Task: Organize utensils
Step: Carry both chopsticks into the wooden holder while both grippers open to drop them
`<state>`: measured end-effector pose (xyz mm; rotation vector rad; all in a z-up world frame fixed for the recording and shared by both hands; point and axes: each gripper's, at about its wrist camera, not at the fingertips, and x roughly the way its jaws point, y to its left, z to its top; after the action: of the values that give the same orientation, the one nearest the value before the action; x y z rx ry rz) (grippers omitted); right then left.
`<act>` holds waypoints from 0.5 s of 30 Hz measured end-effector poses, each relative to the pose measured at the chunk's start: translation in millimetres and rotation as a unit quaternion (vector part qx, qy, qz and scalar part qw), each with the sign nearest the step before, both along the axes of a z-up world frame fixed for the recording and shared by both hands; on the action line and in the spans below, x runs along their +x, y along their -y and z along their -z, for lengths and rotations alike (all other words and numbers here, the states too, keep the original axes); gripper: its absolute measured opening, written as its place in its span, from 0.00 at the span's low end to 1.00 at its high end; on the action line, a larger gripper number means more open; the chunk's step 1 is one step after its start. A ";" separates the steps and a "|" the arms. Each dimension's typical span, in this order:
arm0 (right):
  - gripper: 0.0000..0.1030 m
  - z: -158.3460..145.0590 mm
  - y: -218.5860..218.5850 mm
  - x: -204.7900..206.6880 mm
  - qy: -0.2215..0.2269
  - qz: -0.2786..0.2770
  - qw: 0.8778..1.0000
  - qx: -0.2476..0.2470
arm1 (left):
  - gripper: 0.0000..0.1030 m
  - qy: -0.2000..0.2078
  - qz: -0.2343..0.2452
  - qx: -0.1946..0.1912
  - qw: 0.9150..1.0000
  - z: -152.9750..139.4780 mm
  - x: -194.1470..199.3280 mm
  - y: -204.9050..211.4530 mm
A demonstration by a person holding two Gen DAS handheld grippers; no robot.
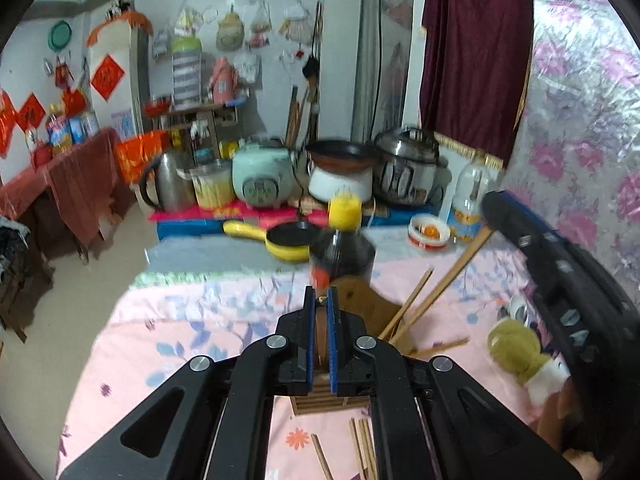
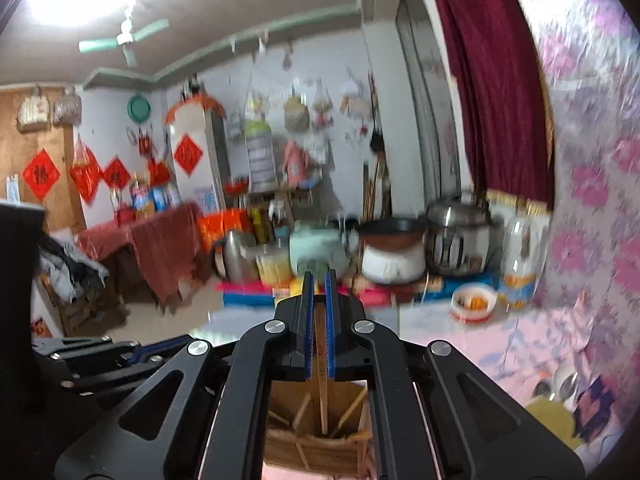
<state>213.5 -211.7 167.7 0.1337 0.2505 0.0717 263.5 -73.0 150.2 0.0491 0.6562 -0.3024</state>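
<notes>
- Right gripper (image 2: 319, 280): jaws closed on a chopstick (image 2: 322, 396) hanging over the wooden holder (image 2: 316, 446); lower it straight, then release.
- Left gripper (image 1: 321, 300): jaws narrow, something thin and wooden between them.
- Loose chopsticks (image 1: 362, 446) on the pink floral cloth (image 1: 192, 320); cluttered kitchen beyond.

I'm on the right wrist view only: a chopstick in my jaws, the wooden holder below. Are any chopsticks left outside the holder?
Observer: Yes. Several loose chopsticks lie on the pink tablecloth, on the near side of the holder.
Operator: Anything standing beyond the holder?
Observer: A dark bottle with a yellow cap stands just past it.
Operator: And the left gripper's jaws?
Observer: The left gripper is shut above the holder. I cannot tell whether it pinches anything.
</notes>
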 end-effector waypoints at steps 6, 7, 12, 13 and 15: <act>0.18 16.7 9.6 -4.7 -0.028 -0.004 1.000 0.011 | 0.47 -0.004 -0.012 -0.013 1.000 13.2 -3.6 -15.4; 0.19 15.1 11.3 -8.2 -0.027 -0.003 1.000 0.012 | 0.47 0.000 -0.016 -0.015 1.000 11.2 -6.2 -17.9; 0.35 7.4 18.8 -37.5 -0.014 0.003 1.000 0.013 | 0.64 0.015 -0.030 -0.018 0.999 2.4 -25.2 -27.4; 0.36 6.7 20.0 -43.3 -0.015 0.002 1.000 0.016 | 0.66 0.019 -0.034 -0.017 0.999 1.4 -28.7 -28.0; 0.39 6.2 23.9 -57.0 -0.015 -0.001 1.000 0.023 | 0.72 0.025 -0.041 -0.019 0.999 0.8 -40.6 -33.8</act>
<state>156.5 -235.6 161.5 0.1795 0.2784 0.0774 222.9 -39.2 149.4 -0.0062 0.6019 -0.2342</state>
